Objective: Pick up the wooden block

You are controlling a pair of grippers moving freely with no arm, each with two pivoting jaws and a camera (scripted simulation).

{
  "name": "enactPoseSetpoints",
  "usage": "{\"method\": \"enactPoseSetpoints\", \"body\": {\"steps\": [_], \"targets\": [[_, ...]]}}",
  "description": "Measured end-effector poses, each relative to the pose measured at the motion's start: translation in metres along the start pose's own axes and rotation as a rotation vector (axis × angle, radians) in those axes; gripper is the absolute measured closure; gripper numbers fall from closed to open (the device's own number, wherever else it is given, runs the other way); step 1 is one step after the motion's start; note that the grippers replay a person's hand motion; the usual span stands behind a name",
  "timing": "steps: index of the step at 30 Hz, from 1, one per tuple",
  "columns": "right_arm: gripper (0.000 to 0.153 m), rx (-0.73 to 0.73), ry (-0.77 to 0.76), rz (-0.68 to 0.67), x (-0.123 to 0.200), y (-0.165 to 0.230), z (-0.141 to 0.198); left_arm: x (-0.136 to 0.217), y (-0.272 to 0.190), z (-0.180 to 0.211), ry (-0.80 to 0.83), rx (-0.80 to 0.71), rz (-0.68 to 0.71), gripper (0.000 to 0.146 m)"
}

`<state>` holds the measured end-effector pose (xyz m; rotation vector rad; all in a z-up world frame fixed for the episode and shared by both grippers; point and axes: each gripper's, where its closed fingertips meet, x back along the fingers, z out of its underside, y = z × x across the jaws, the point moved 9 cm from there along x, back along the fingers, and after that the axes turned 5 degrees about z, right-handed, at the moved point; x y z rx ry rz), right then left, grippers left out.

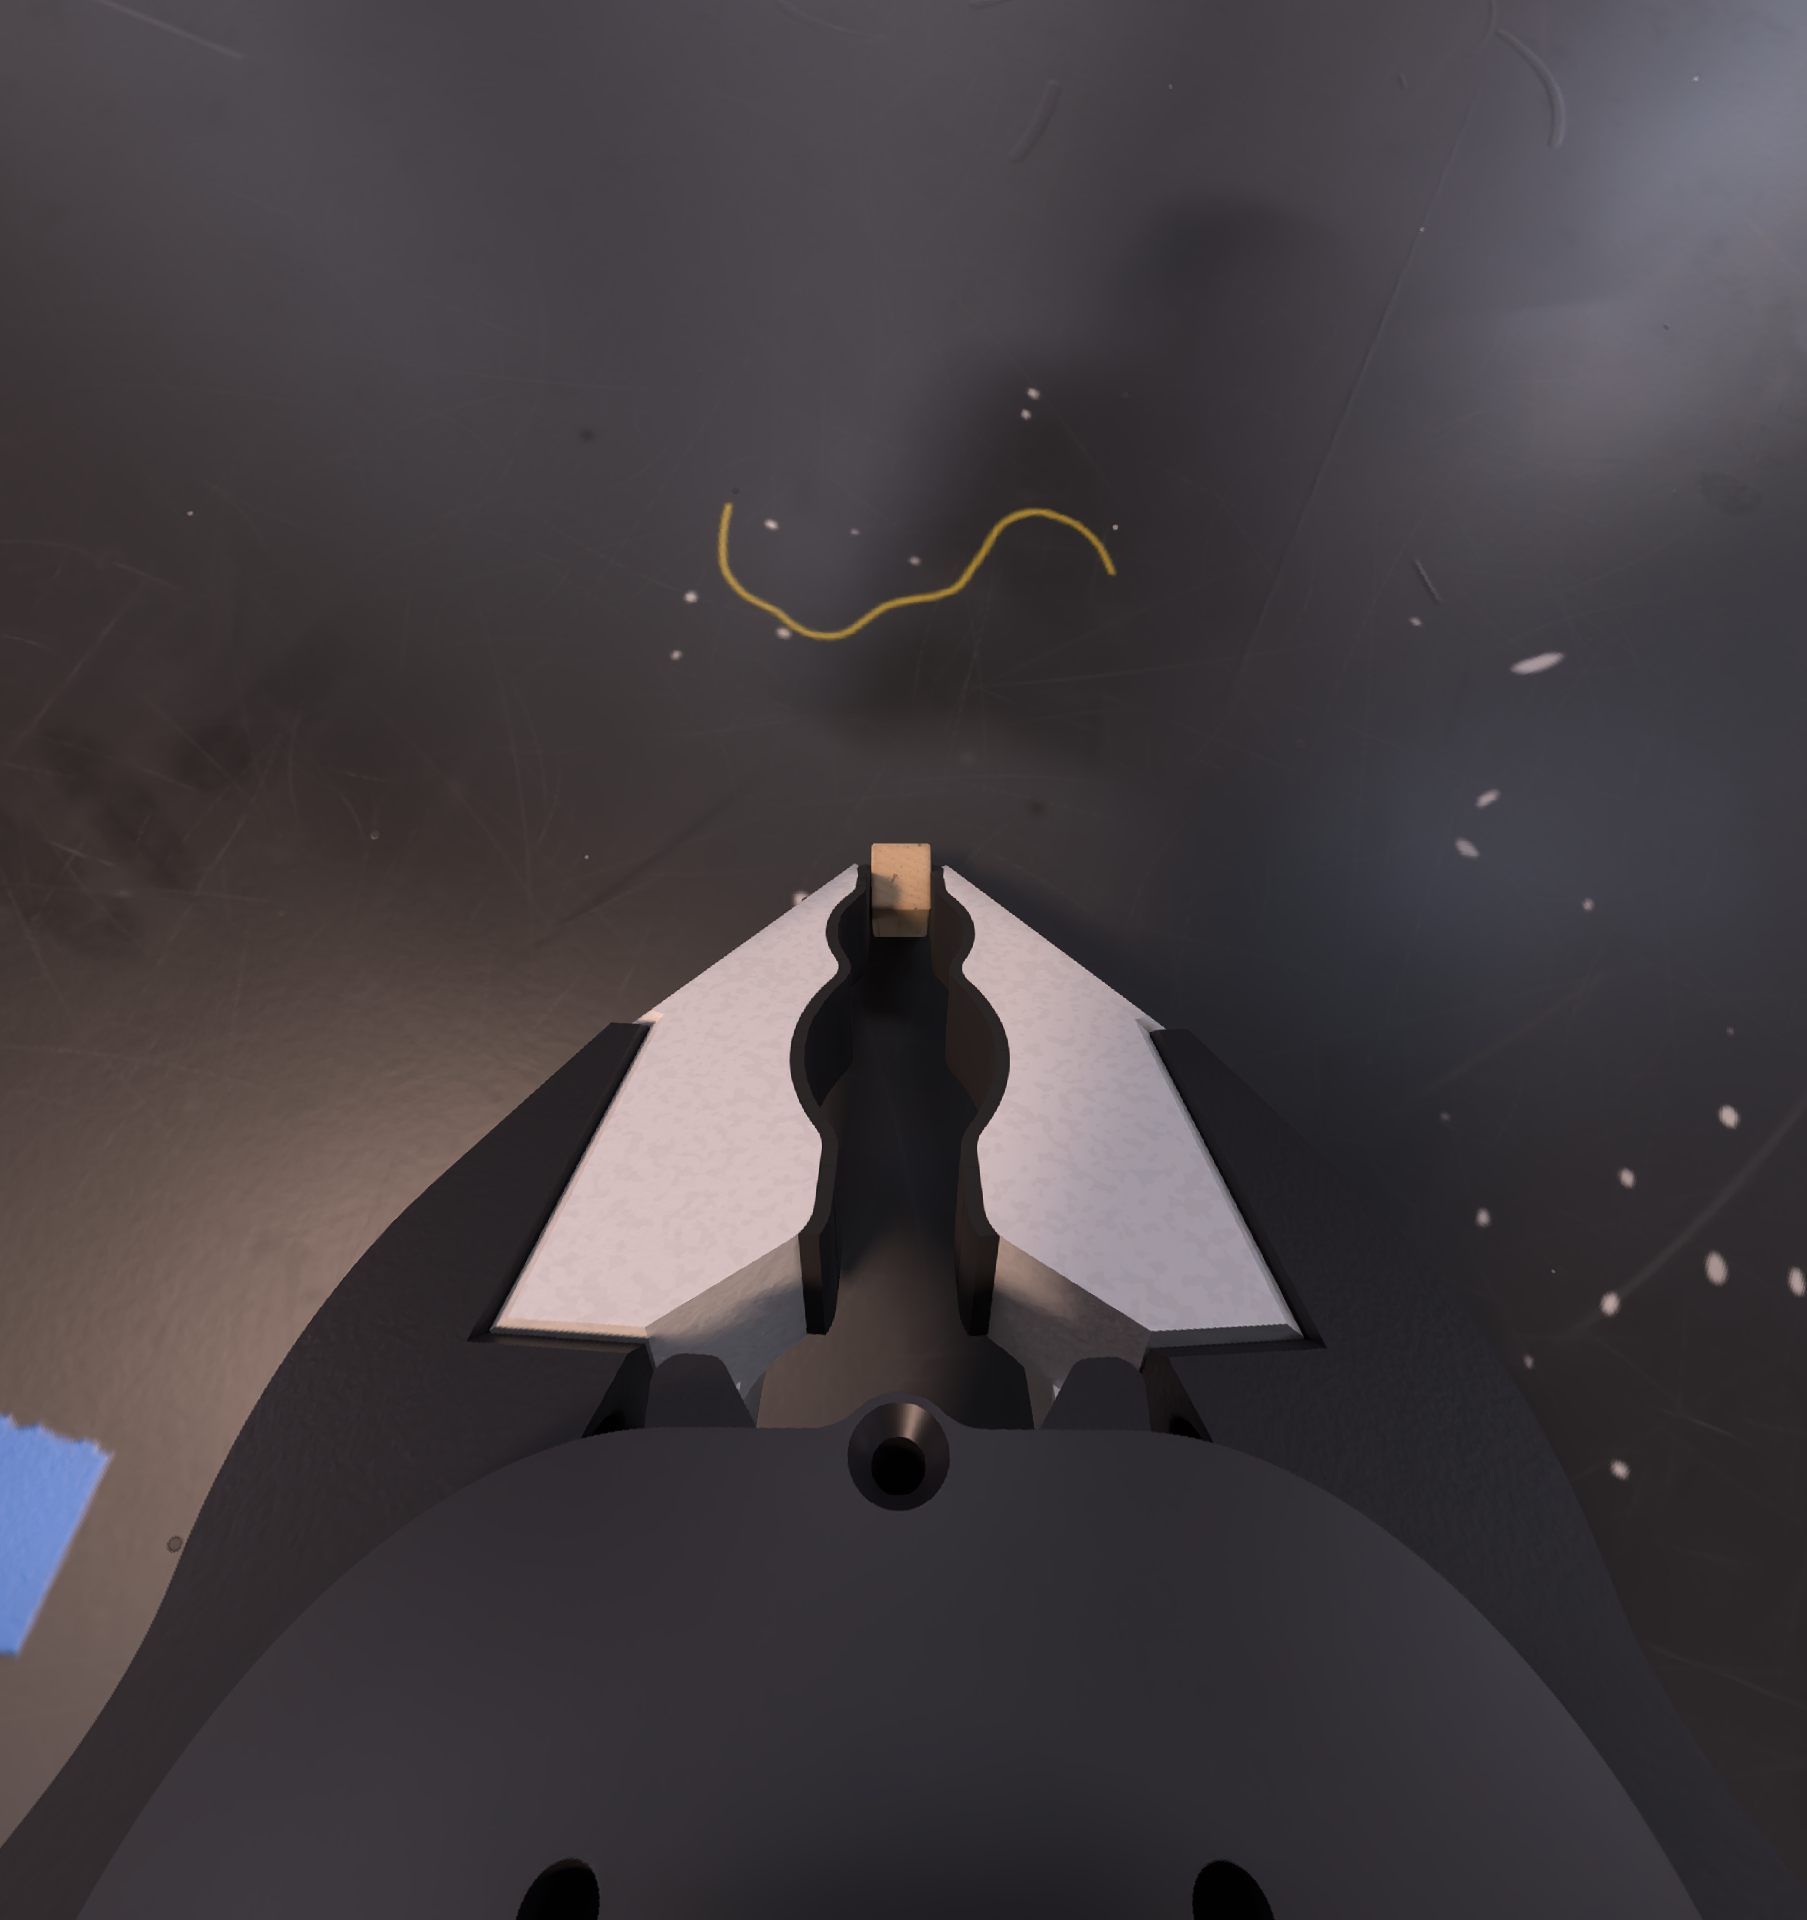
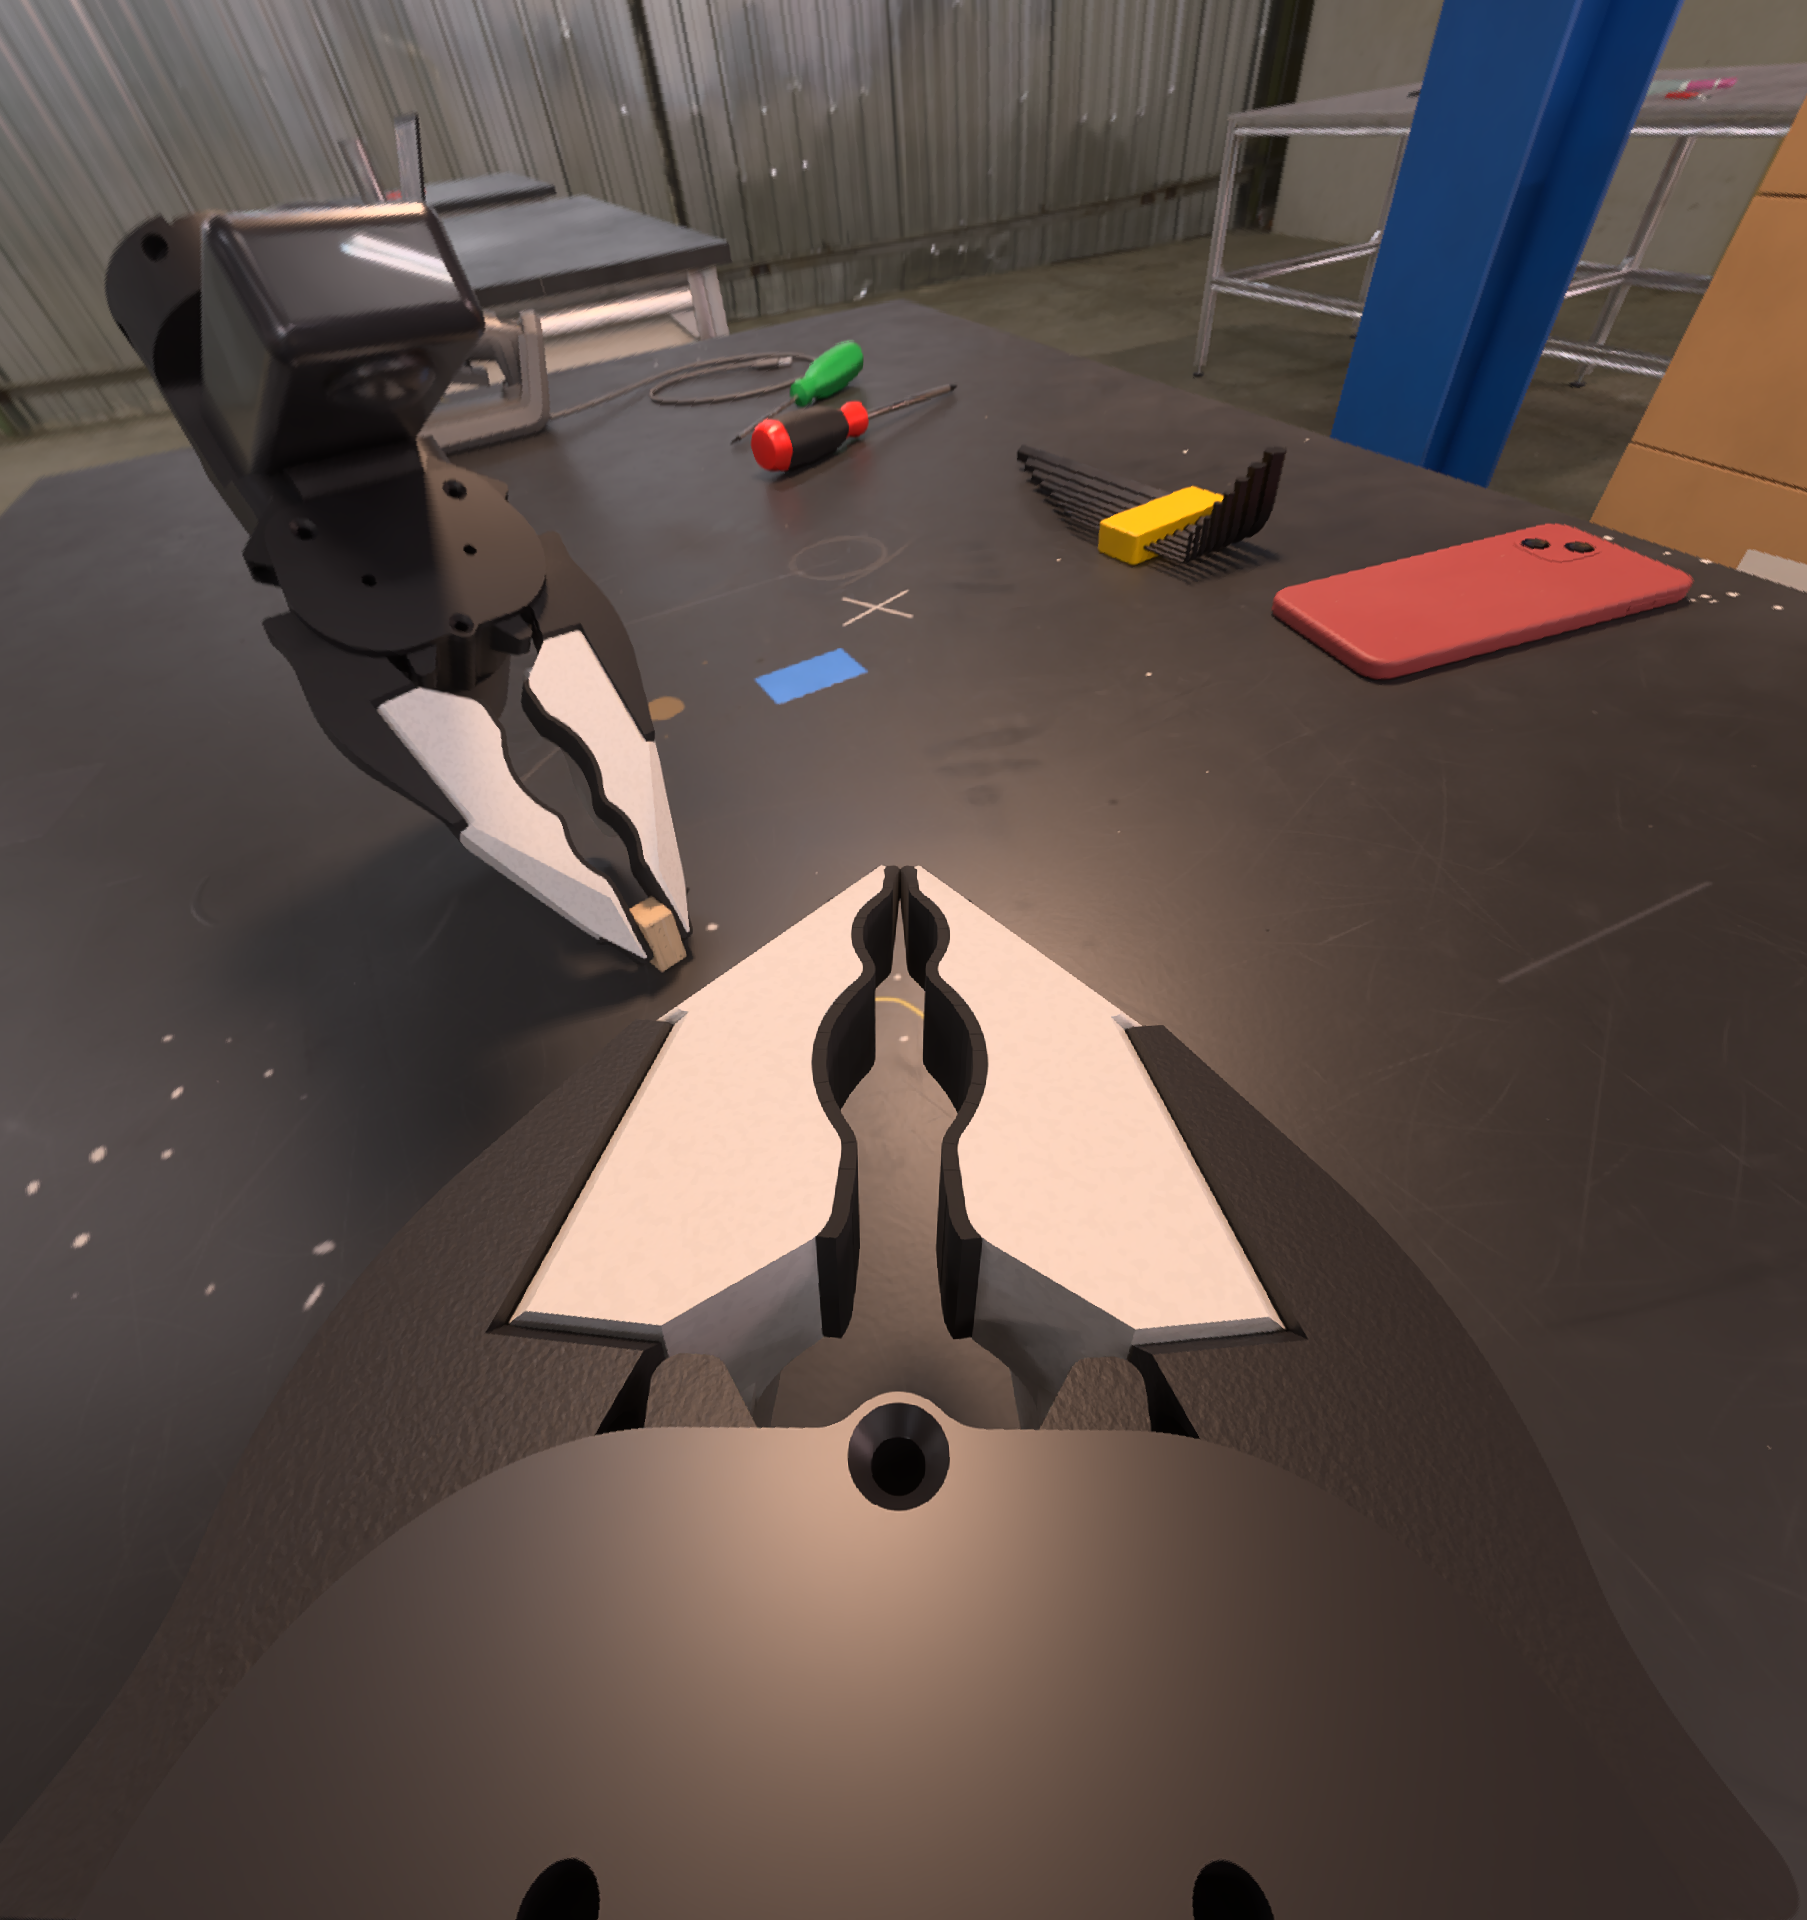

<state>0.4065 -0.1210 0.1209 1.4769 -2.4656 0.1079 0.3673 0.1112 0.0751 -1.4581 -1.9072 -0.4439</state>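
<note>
A small pale wooden block (image 1: 900, 889) sits pinched between the tips of my left gripper (image 1: 902, 881), which is shut on it. In the right wrist view the left gripper (image 2: 660, 935) points steeply down with the block (image 2: 658, 932) at its tips, at or just above the dark table (image 2: 1294, 935); I cannot tell whether the block touches it. My right gripper (image 2: 899, 878) is shut and empty, its tips a short way to the right of the block.
A yellow string (image 1: 909, 582) lies on the table ahead of the left gripper. Blue tape (image 2: 811, 675), two screwdrivers (image 2: 811, 410), a hex key set in a yellow holder (image 2: 1169, 514) and a red phone (image 2: 1481, 597) lie farther back.
</note>
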Motion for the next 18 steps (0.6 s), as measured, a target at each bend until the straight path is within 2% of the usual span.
{"method": "enactPoseSetpoints", "body": {"steps": [15, 16, 18], "targets": [[0.153, -0.027, -0.103, 0.123, 0.018, -0.014, -0.007, 0.001, -0.001, 0.0, 0.0, -0.006, 0.0, 0.136], [0.153, -0.029, -0.114, 0.135, 0.021, -0.016, -0.007, 0.002, -0.001, 0.0, -0.003, -0.029, -0.007, 0.136], [0.153, -0.033, -0.133, 0.158, 0.025, -0.018, -0.008, 0.012, 0.002, -0.001, -0.062, -0.096, -0.116, 0.136]]}}
